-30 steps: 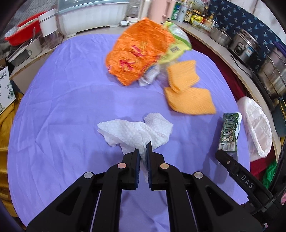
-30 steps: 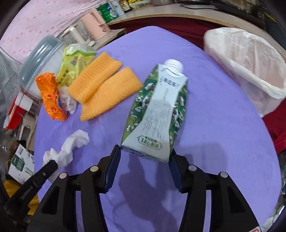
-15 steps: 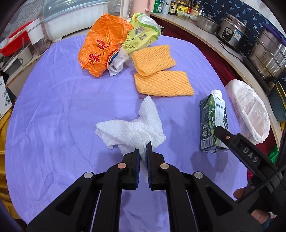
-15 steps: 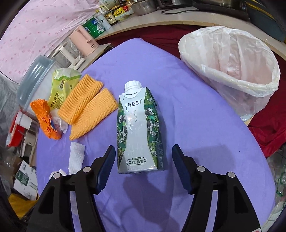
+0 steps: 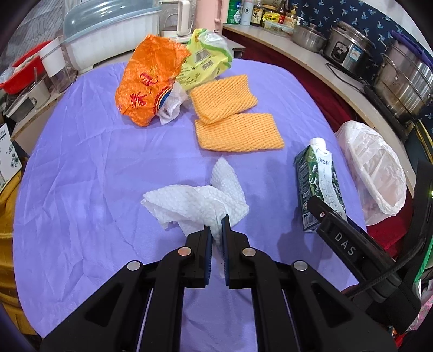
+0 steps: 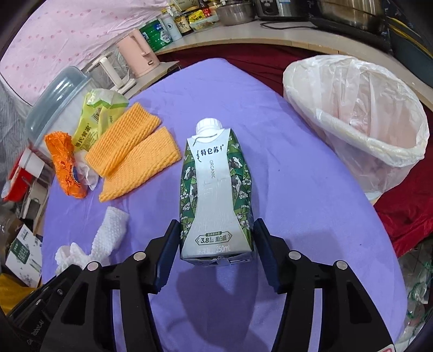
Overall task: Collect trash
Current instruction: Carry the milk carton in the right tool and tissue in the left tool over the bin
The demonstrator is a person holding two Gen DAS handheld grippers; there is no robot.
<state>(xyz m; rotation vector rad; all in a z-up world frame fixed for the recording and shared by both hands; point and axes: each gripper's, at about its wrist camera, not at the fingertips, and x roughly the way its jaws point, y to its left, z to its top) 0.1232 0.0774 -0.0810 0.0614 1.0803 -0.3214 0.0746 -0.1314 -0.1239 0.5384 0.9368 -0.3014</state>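
Observation:
My left gripper (image 5: 216, 230) is shut on a crumpled white paper towel (image 5: 197, 201), which it holds over the purple tablecloth (image 5: 81, 168). My right gripper (image 6: 216, 230) is open, its fingers on either side of the base of a green and white milk carton (image 6: 215, 189); whether they touch it I cannot tell. The carton (image 5: 319, 184) also shows in the left wrist view. A white bin with a plastic liner (image 6: 357, 116) stands past the table's right edge. Two orange foam nets (image 5: 232, 121), an orange bag (image 5: 148, 84) and a yellow-green bag (image 5: 205, 62) lie further back.
A covered white dish rack (image 5: 108, 40), a kettle (image 5: 178, 19) and cups stand behind the table. A counter with bottles and steel pots (image 5: 400, 73) runs along the right. A red cloth (image 6: 406, 216) hangs below the bin.
My right gripper has closed in around the carton's base, and the carton has swung from tilted to lengthwise between the fingers. My left gripper still holds the paper towel and has shifted slightly.

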